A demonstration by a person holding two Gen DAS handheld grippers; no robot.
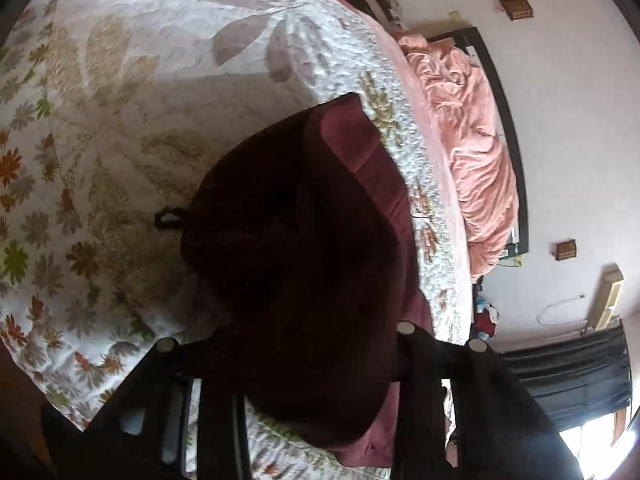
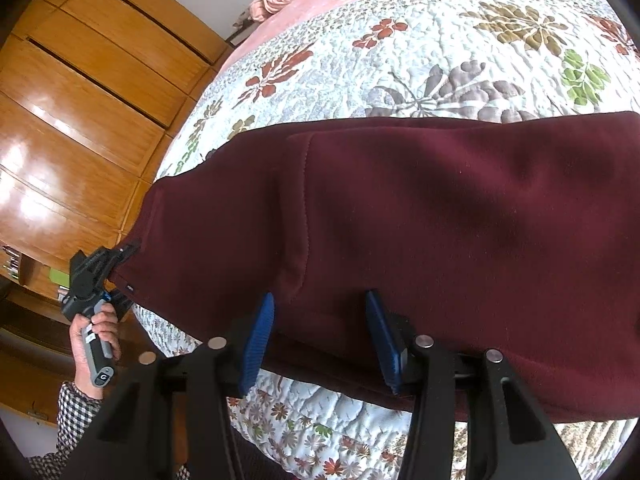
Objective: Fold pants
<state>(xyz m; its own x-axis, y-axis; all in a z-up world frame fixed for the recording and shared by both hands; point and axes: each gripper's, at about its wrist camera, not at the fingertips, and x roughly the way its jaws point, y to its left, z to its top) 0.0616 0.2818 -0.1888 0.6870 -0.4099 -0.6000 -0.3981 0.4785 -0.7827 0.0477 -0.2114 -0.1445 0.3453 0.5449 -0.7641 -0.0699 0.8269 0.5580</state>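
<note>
The maroon pants (image 2: 440, 216) lie across the floral quilt. In the left wrist view they (image 1: 304, 264) hang as a dark mass right in front of the camera and hide the fingertips. The left gripper (image 2: 120, 256), seen at the left in the right wrist view, is shut on a corner of the pants and holds it lifted. The right gripper (image 2: 320, 340) is open, with its blue pads (image 2: 258, 344) apart at the near edge of the pants; the fabric lies between and past them.
The quilt (image 2: 420, 60) covers the bed. A crumpled pink blanket (image 1: 472, 152) lies along the bed's far side. A wooden wardrobe (image 2: 80, 120) stands to the left of the bed. A dark curtain (image 1: 572, 380) hangs by a window.
</note>
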